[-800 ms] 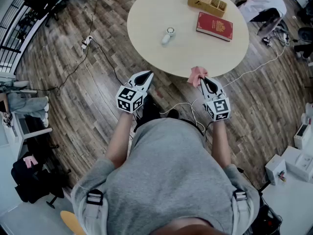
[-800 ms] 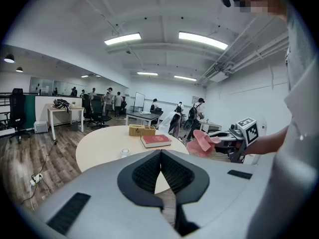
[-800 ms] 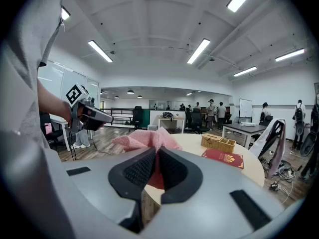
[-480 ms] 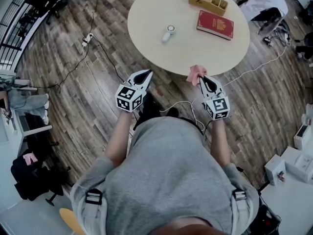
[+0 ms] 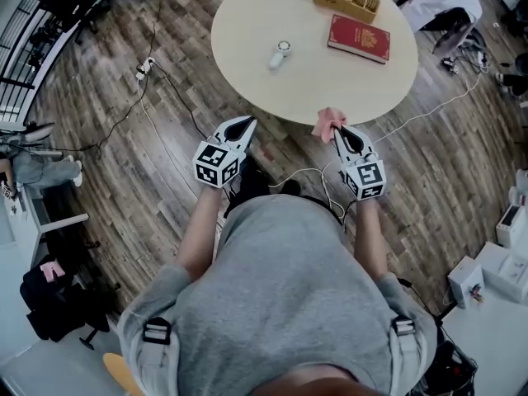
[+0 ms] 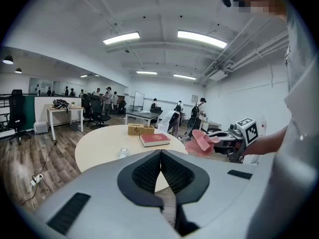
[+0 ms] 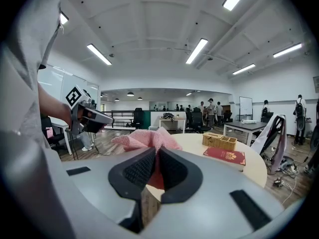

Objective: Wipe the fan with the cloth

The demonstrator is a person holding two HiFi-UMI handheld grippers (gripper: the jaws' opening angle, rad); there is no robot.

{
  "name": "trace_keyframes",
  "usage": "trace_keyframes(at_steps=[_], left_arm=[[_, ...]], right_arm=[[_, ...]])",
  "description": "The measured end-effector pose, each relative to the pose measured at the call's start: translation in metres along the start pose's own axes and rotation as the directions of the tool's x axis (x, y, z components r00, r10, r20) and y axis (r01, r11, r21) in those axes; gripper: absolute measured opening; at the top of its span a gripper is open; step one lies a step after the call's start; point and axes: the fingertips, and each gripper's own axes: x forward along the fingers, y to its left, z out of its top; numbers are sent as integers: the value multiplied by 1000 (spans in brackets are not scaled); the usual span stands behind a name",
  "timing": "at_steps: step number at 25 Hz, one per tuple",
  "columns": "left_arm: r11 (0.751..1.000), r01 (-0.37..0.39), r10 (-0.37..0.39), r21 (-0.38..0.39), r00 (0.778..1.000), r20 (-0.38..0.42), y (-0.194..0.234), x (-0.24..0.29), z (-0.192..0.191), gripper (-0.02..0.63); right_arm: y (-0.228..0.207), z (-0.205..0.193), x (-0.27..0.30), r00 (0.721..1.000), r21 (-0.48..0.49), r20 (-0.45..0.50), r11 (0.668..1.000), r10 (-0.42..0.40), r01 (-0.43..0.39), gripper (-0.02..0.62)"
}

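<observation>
Fingers: my right gripper (image 7: 156, 156) is pinched shut on the pink cloth (image 7: 147, 139). A fold of it is caught between the pads and the rest bunches out past the tips. My left gripper (image 6: 161, 154) has its jaws pressed together with nothing between them.

Both grippers are level with each other at the near side of the round table (image 5: 330, 85). In the head view the right tips and the cloth sit at the table's near edge, and the left tips are just short of it, over the wood floor.

On the far part of the table are a red book (image 5: 359, 39) and a wooden box (image 5: 347, 1) beyond it.

The small white fan (image 5: 280, 56) is toward the middle of the table, ahead of and between my two grippers. It is well apart from both and untouched by the cloth.
</observation>
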Motion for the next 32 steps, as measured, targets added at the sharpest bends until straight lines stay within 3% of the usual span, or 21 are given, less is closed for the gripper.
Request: trace_keyframes(at_steps=[17,25,32], left_arm=[[1000,9,-9,10,1000,27,-6,-1,7,29],[1000,3,-3,-13,1000,28,-2,0,3,207],[1000,1,-1,-13,1000,15,0,2,2,276]], right_arm=[[1,-3,-7,1000,6,-4,1000,1,-1,29],[1,-4,-8,1000,7,-2,1000,3,-3,29],[1,-6,-9,1000,11,0,1000,-1,1,29]])
